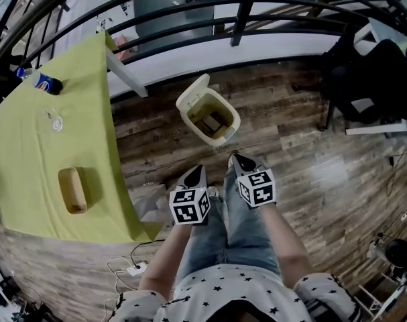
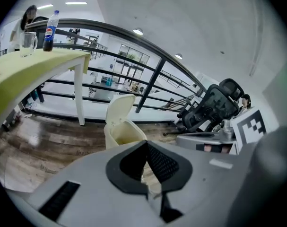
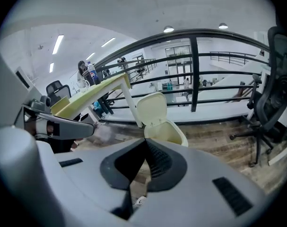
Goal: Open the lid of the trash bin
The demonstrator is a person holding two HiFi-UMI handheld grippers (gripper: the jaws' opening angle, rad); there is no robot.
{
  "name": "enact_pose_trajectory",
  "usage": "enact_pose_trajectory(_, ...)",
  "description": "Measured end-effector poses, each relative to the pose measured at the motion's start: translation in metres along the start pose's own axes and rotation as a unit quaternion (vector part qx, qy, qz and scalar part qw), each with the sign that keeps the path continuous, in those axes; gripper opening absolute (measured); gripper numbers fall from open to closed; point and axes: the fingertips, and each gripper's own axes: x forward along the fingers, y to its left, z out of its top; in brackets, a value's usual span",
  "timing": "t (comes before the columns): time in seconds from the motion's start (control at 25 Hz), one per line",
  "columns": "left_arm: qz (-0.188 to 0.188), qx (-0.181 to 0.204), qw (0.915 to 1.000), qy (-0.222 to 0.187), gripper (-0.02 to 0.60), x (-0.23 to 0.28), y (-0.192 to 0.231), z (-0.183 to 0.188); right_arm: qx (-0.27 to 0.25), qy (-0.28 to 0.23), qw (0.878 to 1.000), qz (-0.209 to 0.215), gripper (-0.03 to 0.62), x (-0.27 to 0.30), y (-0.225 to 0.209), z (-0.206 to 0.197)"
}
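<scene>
The cream trash bin (image 1: 231,131) stands on the wooden floor (image 1: 304,173) at 12 o'clock from both grippers, well apart from them. Its lid (image 1: 192,91) is raised, tilted back on the far side, so the inside lies open. Brownish shapes sit at the bottom, too dim to name.

The left gripper (image 1: 200,170) is at 6 o'clock in the head view and points at the bin. In the left gripper view its jaws meet at the tips with nothing between them. The right gripper (image 1: 235,157) is just beside it on the 3 o'clock side, and its jaws are likewise pressed together and empty. Each carries a cube with black-and-white square markers, the left cube (image 1: 190,205) and the right cube (image 1: 258,187), which show patterns and no letters.

At 9 o'clock is a table (image 1: 29,153) with a yellow-green top. Towards 10 o'clock on it lies a bottle (image 1: 41,80) with a blue label, and the left gripper view shows the round red, white and blue Pepsi emblem on that label. Its lettering is too small to read. A clear glass (image 1: 54,121) stands near the bottle, and a wooden tray (image 1: 73,190) lies closer to the person. A dark railing (image 1: 243,12) runs across at 12 o'clock behind the bin, and a black office chair (image 1: 364,72) stands at 2 o'clock.
</scene>
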Motion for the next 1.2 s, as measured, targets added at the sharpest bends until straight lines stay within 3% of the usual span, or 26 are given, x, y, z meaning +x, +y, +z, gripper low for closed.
enact_pose_trajectory(0.76, -0.023, 0.042, 0.9988, -0.006, 0.006, -0.076, -0.036, 0.026, -0.02, -0.044, 0.999, 0.003, -0.006, -0.101, 0.058, 0.032)
enact_pose_trajectory(1.2, -0.021, 0.038, 0.9984, -0.036, 0.006, -0.11, -0.046, 0.042, -0.023, -0.069, 0.997, 0.002, -0.006, -0.135, 0.069, 0.049)
